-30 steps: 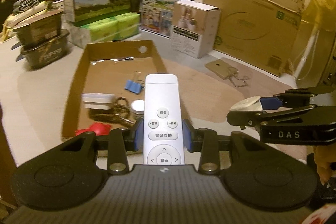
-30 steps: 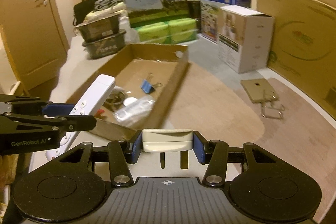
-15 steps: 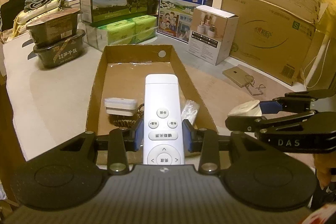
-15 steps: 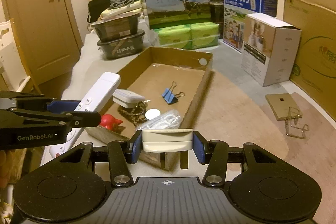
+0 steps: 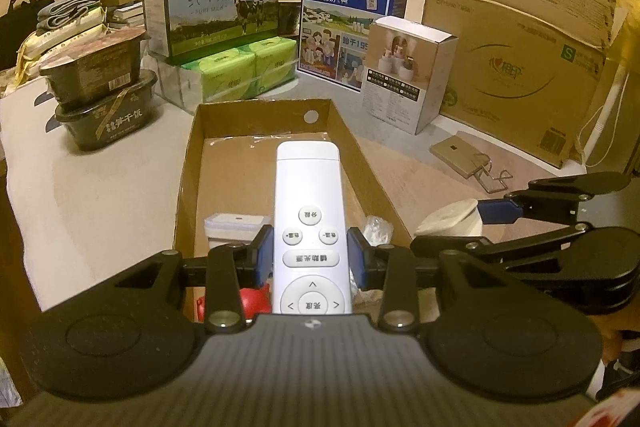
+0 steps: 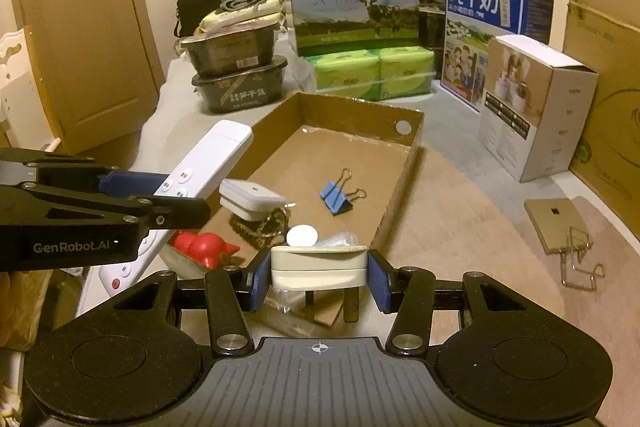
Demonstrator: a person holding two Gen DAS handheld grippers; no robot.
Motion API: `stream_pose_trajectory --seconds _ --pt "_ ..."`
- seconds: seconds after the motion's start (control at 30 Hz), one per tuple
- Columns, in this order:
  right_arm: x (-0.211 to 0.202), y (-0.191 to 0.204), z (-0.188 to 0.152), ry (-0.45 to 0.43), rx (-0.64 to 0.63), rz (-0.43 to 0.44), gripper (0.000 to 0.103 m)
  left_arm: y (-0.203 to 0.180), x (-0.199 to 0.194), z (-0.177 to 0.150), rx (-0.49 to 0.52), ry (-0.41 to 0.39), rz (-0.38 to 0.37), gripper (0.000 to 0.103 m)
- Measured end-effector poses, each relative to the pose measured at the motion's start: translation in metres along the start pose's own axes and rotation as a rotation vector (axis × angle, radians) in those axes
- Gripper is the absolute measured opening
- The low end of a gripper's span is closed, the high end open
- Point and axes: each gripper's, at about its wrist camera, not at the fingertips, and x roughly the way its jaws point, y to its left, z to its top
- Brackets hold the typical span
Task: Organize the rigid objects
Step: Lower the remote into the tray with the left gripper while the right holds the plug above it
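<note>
My left gripper (image 5: 311,259) is shut on a white remote (image 5: 308,187) that points out over the near end of a shallow cardboard tray (image 5: 188,163). My right gripper (image 6: 319,273) is shut on a small cream plastic piece (image 6: 319,263) above the tray's near right corner. The right wrist view shows the left gripper (image 6: 168,199) and remote (image 6: 216,151) at the left. Inside the tray (image 6: 404,183) lie a blue binder clip (image 6: 336,197), a white box (image 6: 250,197), a red toy (image 6: 204,247), a round white cap (image 6: 302,235) and a clear bag (image 6: 340,239).
Milk cartons (image 5: 224,3), green tissue packs (image 5: 248,71) and a white carton (image 5: 404,75) stand behind the tray. A big cardboard box (image 5: 516,67) is at the right, stacked black food tubs (image 5: 104,107) at the left. A flat tan box with a wire clip (image 6: 556,223) lies on the mat.
Both grippers have drifted leftwards along the tray's near end, each still holding its object. In the left wrist view the remote now hides the binder clip; the right wrist view shows more of the tray's contents.
</note>
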Motion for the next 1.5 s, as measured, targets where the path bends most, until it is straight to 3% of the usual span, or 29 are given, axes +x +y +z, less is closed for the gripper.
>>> stream_pose_trajectory --seconds 0.7,1.5 --pt "0.034 -0.018 0.052 -0.033 -0.037 0.000 0.050 0.038 0.044 0.049 0.029 0.027 0.005 0.035" --pt "0.110 -0.051 0.099 0.025 -0.056 -0.004 0.050 0.073 0.124 0.094 0.050 0.086 -0.007 0.035"
